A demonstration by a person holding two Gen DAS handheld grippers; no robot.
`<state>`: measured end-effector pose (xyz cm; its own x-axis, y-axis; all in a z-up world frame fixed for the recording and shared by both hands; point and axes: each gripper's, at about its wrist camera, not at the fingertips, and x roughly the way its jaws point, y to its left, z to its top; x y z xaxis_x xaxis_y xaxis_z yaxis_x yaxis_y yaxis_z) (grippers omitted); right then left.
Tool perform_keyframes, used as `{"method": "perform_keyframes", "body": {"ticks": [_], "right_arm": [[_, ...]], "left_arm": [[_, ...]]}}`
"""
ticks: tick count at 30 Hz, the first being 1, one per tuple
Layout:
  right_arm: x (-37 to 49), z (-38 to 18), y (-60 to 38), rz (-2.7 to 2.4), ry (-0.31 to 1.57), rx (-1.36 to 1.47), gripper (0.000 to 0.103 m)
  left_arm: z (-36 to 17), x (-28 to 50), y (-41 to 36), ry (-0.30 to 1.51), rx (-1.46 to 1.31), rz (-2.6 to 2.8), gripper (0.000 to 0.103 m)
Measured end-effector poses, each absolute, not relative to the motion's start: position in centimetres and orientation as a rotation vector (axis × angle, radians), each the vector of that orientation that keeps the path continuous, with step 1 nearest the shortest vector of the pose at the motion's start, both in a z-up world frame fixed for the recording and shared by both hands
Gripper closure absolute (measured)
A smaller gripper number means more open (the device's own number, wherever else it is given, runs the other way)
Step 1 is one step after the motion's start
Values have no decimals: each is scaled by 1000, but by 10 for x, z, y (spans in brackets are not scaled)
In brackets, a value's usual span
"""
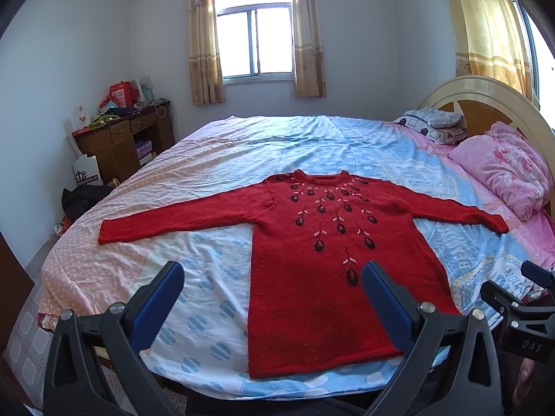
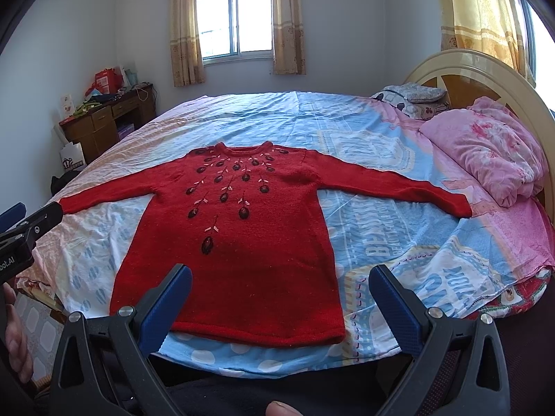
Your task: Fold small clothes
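Note:
A small red knitted sweater (image 1: 312, 260) (image 2: 239, 242) with dark embroidered flowers lies flat on the bed, face up, both sleeves spread wide and the hem at the near edge. My left gripper (image 1: 274, 277) hovers open above the near edge of the bed, over the sweater's lower left side, touching nothing. My right gripper (image 2: 281, 280) is open too, held above the hem at the sweater's lower right. Each gripper shows at the edge of the other's view: the right gripper (image 1: 530, 298) and the left gripper (image 2: 24, 232).
The bed sheet (image 1: 215, 159) is patterned in blue, white and pink. A pink quilt bundle (image 1: 503, 170) and pillows (image 1: 430, 124) sit by the headboard (image 1: 485, 104) at the right. A wooden desk (image 1: 121, 138) with clutter stands at the far left. A hand (image 2: 14, 329) shows at the left edge.

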<state>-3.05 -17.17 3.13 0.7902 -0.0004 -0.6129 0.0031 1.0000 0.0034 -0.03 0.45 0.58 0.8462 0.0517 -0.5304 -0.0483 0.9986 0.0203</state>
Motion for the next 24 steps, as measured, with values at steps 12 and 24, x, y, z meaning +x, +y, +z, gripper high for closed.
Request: {"method": "perform_keyframes", "body": {"ticks": [12, 24], "right_arm": [[-30, 29, -170, 5, 669, 8, 1], [-27, 26, -172, 12, 686, 19, 1]], "left_arm": [[4, 1, 6, 566, 12, 48, 0], [4, 1, 7, 570, 12, 51, 0]]}}
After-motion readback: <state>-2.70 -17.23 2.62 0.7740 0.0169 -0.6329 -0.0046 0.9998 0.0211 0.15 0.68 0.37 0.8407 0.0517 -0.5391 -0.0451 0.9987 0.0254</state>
